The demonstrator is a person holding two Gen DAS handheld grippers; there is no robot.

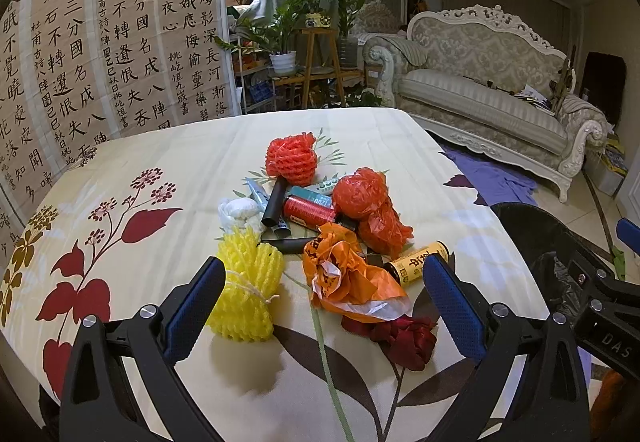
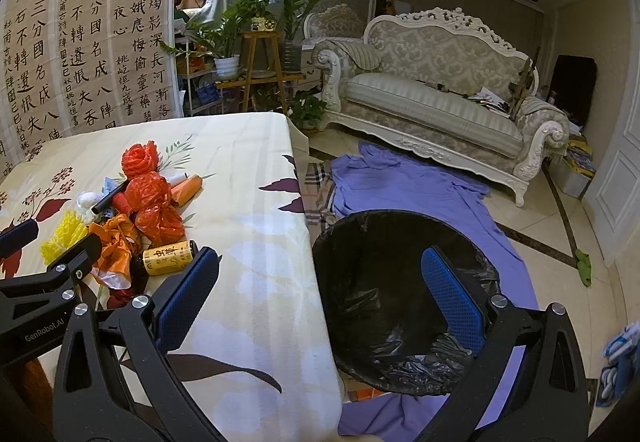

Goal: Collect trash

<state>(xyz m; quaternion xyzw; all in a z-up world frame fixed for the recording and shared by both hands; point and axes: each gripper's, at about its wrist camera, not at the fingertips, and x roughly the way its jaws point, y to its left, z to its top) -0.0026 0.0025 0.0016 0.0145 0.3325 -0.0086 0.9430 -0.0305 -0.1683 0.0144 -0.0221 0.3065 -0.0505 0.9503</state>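
Note:
A heap of trash lies on the floral tablecloth (image 1: 160, 242): a yellow foam net (image 1: 248, 290), an orange plastic bag (image 1: 348, 278), a dark red cloth (image 1: 404, 338), a yellow can (image 1: 420, 262), a red roll (image 1: 310, 210), red plastic bags (image 1: 368, 206) and a red foam net (image 1: 292, 158). My left gripper (image 1: 324, 306) is open and empty, its jaws spanning the yellow net and orange bag. My right gripper (image 2: 320, 298) is open and empty, over the table edge and the black-lined bin (image 2: 404, 302). The yellow can also shows in the right wrist view (image 2: 168, 258).
The bin stands on the floor right of the table, on a purple sheet (image 2: 400, 178). A sofa (image 2: 432, 98) and plant stand (image 2: 260, 62) lie beyond. A calligraphy screen (image 1: 100, 54) stands behind the table. The right gripper's arm (image 1: 600, 302) sits by the table's right edge.

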